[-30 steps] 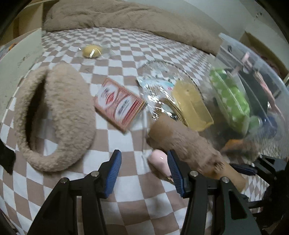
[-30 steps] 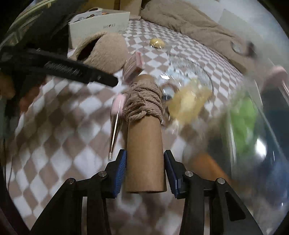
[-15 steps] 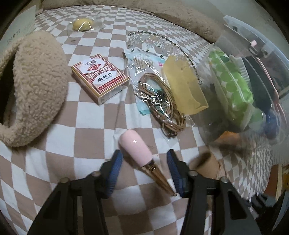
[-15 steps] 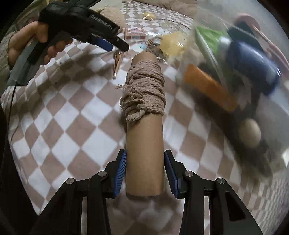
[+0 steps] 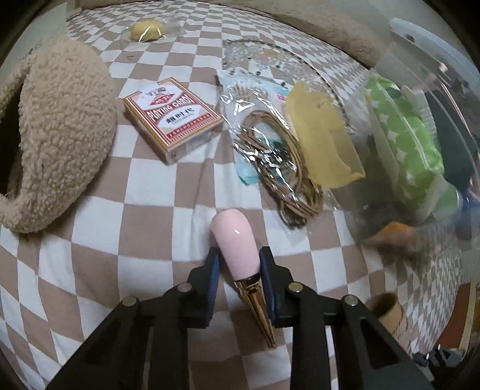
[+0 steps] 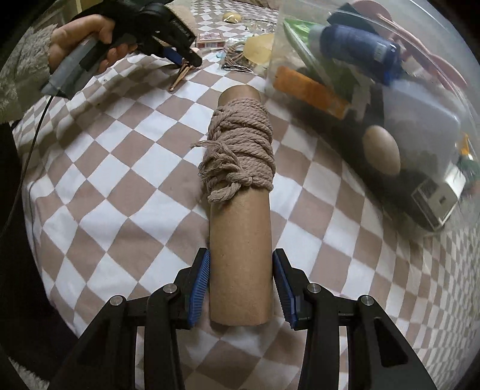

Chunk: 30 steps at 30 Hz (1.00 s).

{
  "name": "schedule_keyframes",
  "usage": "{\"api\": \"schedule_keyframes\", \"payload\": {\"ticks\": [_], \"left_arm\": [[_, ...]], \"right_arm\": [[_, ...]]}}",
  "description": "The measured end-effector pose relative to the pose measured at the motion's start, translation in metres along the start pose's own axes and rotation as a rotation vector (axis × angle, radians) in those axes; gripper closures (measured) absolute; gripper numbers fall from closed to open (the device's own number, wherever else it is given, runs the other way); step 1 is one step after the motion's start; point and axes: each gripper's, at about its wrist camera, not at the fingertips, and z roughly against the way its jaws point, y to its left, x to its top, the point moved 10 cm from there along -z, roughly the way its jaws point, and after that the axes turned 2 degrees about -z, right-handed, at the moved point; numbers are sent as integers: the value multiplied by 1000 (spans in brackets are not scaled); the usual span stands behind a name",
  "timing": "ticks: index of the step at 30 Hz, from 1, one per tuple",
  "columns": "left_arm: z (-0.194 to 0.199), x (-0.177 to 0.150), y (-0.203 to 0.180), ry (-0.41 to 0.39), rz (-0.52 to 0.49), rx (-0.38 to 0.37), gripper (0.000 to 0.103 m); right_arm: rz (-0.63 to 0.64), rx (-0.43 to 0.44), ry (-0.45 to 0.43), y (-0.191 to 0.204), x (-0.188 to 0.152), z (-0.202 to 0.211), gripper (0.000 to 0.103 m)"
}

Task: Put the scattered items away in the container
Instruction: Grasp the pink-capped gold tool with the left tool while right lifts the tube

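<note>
The left gripper (image 5: 239, 264) points steeply down at the checked brown-and-white bedcover (image 5: 150, 240), its blue pads closing around the pink-handled tool with a gold tapered tip (image 5: 237, 243), which lies flat between them; the right pad looks to touch the handle, while a narrow gap shows at the left pad. From the right wrist view, a bare hand (image 6: 87, 39) with a fuzzy grey sleeve grasps this gripper's handle, tilted down. Just beyond the fingertips lies a clear plastic packet of brown rubber bands (image 5: 276, 168), partly covered to its right by a yellow translucent pouch (image 5: 324, 141). Ahead and left sits a red-and-white playing card box (image 5: 172, 117); further left a beige fleecy slipper (image 5: 63, 126); far ahead a small yellow wrapped ball (image 5: 145, 29).

The right gripper (image 6: 243, 285) also points downward, its blue ridged pads pressed on both sides of a brown cardboard tube wound with beige cord (image 6: 240, 210), which sticks out forward above the bedcover. To the right of this gripper stands the clear plastic container (image 6: 426, 48), already holding a green dotted pack (image 5: 408, 141), a blue thread spool (image 6: 351, 39), an orange block (image 6: 312, 90) and a tan egg-shaped piece (image 6: 382, 150). The container's near wall stands between the tube and its inside.
</note>
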Motion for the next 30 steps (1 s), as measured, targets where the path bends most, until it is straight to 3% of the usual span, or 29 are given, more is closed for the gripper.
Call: {"api": "schedule_keyframes", "payload": {"ticks": [9, 10, 13, 14, 24, 26, 30], "left_arm": [[14, -32, -6, 37, -79, -16, 81], [16, -36, -6, 41, -87, -18, 81], [20, -50, -7, 58, -113, -21, 81], [21, -55, -7, 63, -122, -20, 81], [29, -93, -7, 109, -192, -3, 81], [29, -95, -6, 111, -194, 5, 81], [27, -97, -6, 113, -190, 27, 81]], "right_arm": [[-81, 67, -62, -4, 46, -12, 59], [-80, 71, -69, -4, 52, -13, 56], [-76, 60, -100, -4, 66, -16, 34], [-72, 56, -107, -4, 71, -18, 31], [-157, 94, -124, -9, 95, -40, 33], [-166, 131, -110, -5, 95, -47, 43], [-110, 108, -96, 8, 89, -54, 47]]}}
